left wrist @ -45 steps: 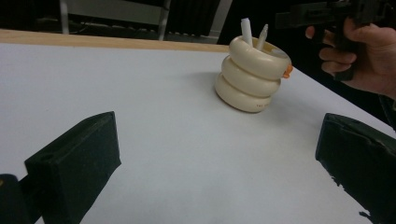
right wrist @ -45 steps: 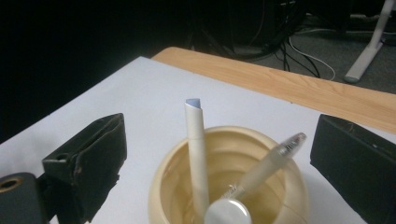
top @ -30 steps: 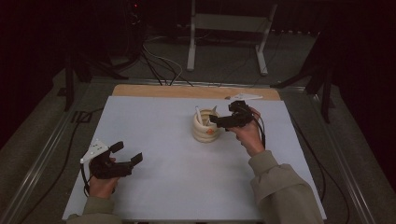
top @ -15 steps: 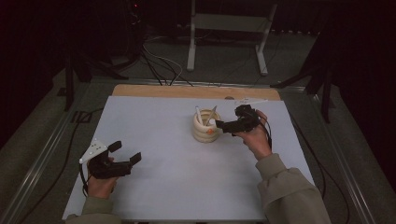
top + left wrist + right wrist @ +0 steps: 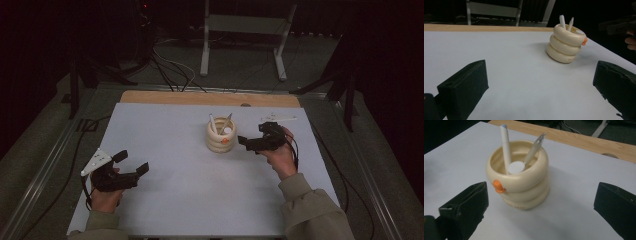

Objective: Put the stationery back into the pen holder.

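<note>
Pen holder (image 5: 518, 178), a cream cup of three stacked rings with an orange knob, stood on the desk (image 5: 170, 130) nearer its far edge, right of the middle. It held a white pen (image 5: 505, 147), a clear-tipped pen (image 5: 534, 146) and a round white cap (image 5: 515, 167), all leaning on the rim. I held my right tongs (image 5: 248, 144) just beside the cup, jaws spread and grasping nothing, aimed at it, probably to take a pen or the cup. My left tongs (image 5: 131, 164) lay near the desk's near-left corner, likewise released, well apart and out of the way.
</note>
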Available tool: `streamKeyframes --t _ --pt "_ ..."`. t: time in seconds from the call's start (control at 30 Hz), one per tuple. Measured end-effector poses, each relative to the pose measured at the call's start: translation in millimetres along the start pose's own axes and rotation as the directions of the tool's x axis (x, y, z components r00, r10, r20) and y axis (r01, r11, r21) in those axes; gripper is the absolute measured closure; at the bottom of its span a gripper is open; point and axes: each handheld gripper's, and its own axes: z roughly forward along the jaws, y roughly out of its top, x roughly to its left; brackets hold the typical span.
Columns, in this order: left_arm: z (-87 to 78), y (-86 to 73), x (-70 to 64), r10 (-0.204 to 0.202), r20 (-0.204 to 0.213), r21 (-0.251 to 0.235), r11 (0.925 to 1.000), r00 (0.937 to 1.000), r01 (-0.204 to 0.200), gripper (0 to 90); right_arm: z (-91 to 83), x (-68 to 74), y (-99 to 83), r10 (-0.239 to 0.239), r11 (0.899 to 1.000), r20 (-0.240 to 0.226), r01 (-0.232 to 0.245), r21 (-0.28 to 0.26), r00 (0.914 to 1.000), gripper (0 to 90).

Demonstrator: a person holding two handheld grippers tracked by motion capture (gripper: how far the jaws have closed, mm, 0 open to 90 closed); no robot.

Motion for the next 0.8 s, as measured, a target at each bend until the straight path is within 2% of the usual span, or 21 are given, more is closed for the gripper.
streamKeyframes --t 0.4,0.53,0.63,0.73,0.8 --pt "-3.3 1.7 -0.5 0.008 -0.002 -0.008 0.9999 1.0 -0.008 0.3 -21.9 4.3 -17.8 -0.006 0.999 0.005 0.006 -0.039 1.0 0.0" --pt "-4.9 2.2 -0.9 0.013 0.0 -0.01 0.9999 0.9999 -0.013 0.3 -34.3 11.2 -23.8 -0.053 0.997 0.024 0.054 -0.047 0.9983 0.0" --pt "-5.7 2.3 -1.0 0.017 0.0 -0.01 0.9998 0.9999 -0.017 0.3 -41.3 13.9 -28.0 -0.062 0.996 0.029 0.064 -0.06 0.9976 0.0" --pt "-8.5 3.0 -3.0 0.039 -0.024 -0.033 0.9987 0.9989 -0.04 0.3 -47.8 14.7 -35.4 -0.063 0.996 0.029 0.065 -0.067 0.9976 0.0" --pt "-10.8 4.4 -4.1 0.05 -0.022 -0.051 0.9974 0.9985 -0.051 0.4 -51.4 14.1 -40.9 -0.066 0.995 0.037 0.069 -0.072 0.9971 0.0"
